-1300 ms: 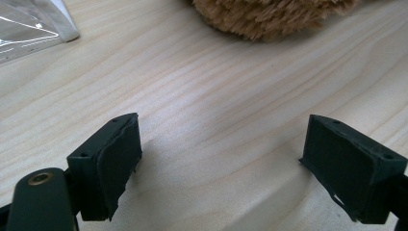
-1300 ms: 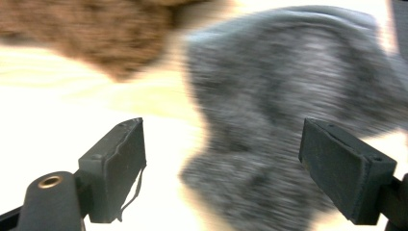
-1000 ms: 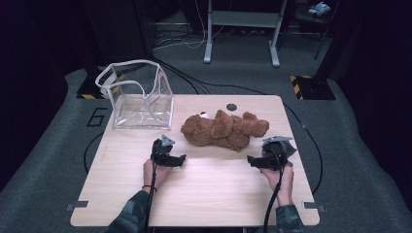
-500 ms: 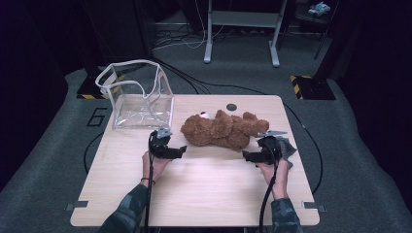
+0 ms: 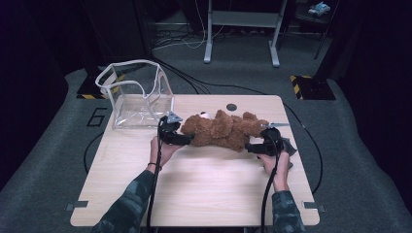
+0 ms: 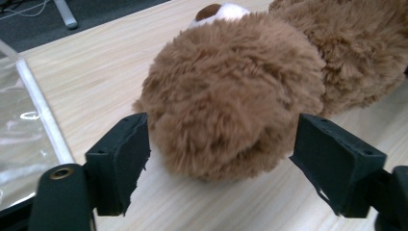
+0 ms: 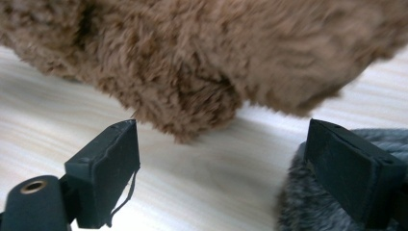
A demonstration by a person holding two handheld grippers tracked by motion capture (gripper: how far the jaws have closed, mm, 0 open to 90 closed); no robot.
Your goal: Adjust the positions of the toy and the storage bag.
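Lying on its side across the far middle of the wooden table, the teddy bear is a shaggy mid-brown plush w/ long curly pile, head toward the person's left and legs toward the right. High view shows a white muzzle patch w/ a dark brown nose at the head end, pointing away from the person; same white-and-brown bit peeks over the top of the head in the left gripper view. Fur looks thick and a bit matted, lighter tan on the tips, darker in the folds. Left gripper sits at the head end, its jaws spread wide on either side of the round fuzzy head; the left jaw is close to or brushing the fur, the right one stands clear, no squeeze on it. Right gripper is at the leg end, jaws also wide apart, w/ a rounded brown paw or leg just beyond and above the gap, not between the pads; it has hold of nothing. A grey fuzzy cloth lies under the right jaw in the right gripper view; in the high view it shows as a grey patch by the right hand. Clear plastic bag w/ white trim stands open at the table's far left corner, just beside the bear's head, near the left gripper.
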